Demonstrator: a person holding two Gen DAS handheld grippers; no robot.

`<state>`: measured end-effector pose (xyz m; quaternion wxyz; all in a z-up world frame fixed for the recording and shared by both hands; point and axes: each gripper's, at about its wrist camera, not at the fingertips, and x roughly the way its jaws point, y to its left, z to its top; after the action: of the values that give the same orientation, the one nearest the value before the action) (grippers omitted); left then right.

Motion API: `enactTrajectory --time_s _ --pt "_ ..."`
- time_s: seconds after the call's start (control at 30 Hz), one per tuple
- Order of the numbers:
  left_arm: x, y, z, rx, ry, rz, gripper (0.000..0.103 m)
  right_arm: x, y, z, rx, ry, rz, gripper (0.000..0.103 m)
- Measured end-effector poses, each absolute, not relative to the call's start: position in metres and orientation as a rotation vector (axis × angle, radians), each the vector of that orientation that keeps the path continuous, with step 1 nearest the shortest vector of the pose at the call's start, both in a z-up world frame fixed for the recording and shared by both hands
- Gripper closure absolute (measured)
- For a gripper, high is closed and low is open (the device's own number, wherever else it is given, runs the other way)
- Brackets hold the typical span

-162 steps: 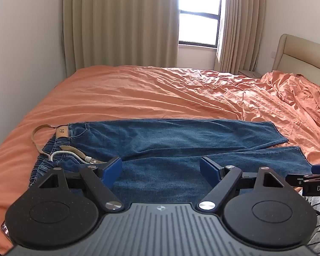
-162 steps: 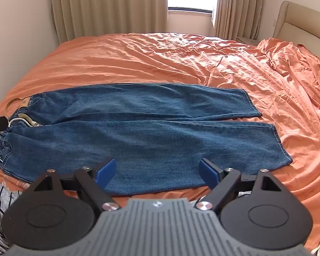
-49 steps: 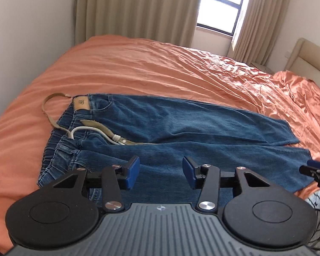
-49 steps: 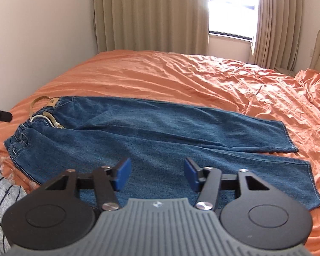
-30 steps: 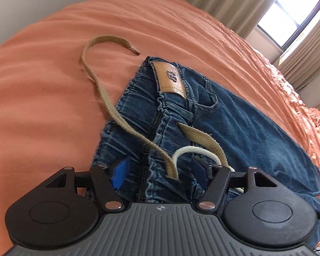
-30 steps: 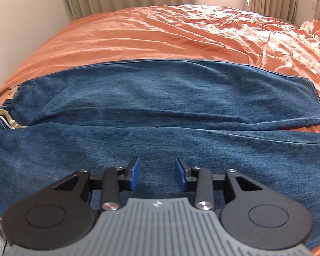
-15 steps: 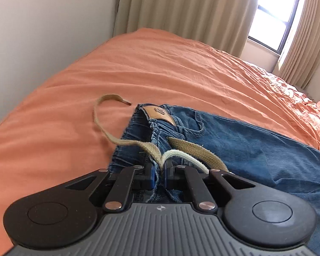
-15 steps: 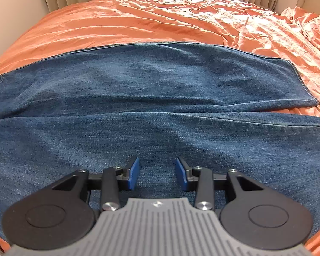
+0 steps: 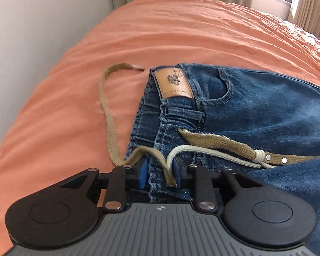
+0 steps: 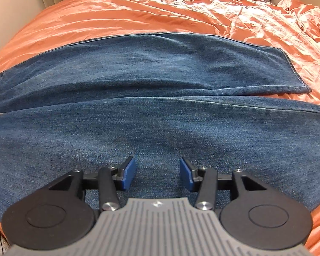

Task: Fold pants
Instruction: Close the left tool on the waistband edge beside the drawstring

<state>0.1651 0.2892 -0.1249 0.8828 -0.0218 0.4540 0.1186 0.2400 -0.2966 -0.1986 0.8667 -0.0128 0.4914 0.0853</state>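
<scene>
While the left gripper [image 9: 160, 173] sat down low at the waist end of the jeans [image 9: 256, 111], its jaws had just been opening a little after a hard squeeze half a second before — and the bunched waistband [image 9: 154, 177] was between them, together with a bit of the tan belt [image 9: 219, 144] and the white cord [image 9: 194, 149]. The blue pads [image 9: 143, 173] stood close on each side of that bundle, but it could not be told if they pressed it or only stood beside it. A second before, those jaws were wide and the cloth lay flat under them; now the bundle stood up between them, so the grab seemed to have lifted the cloth. The loose end of the belt curled away on the orange sheet [image 9: 160, 32], out past the left jaw. Over at the right gripper [image 10: 157, 173], the jaws had just been opening too, and they stood about half way apart with nothing between them but air — the near leg [image 10: 160, 128] of the jeans lay flat under them, and the far leg [image 10: 149, 64] lay flat beyond the tips. The jeans were spread long across the bed with both legs side by side, so no fold looked done yet. It looked like the left side had its hold, or nearly, and the right side had to close on the near leg before that leg could be turned over onto the far one. The belt and cord caught in the left jaws could have dragged along and made the fold lumpy.
</scene>
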Motion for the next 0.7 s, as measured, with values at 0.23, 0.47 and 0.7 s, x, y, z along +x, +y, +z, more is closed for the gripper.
enactTrajectory --time_s 0.23,0.47,0.7 --pt "0.124 0.244 -0.07 0.244 0.917 0.021 0.063 0.219 -0.301 -0.176 -0.091 1.026 0.257 0.057" --pt "0.083 0.182 -0.082 0.561 0.999 -0.239 0.063 0.194 -0.328 -0.15 -0.106 1.002 0.255 0.057" --pt "0.064 0.146 -0.117 0.697 1.124 -0.437 0.063 0.168 -0.364 -0.133 -0.076 0.998 0.198 0.058"
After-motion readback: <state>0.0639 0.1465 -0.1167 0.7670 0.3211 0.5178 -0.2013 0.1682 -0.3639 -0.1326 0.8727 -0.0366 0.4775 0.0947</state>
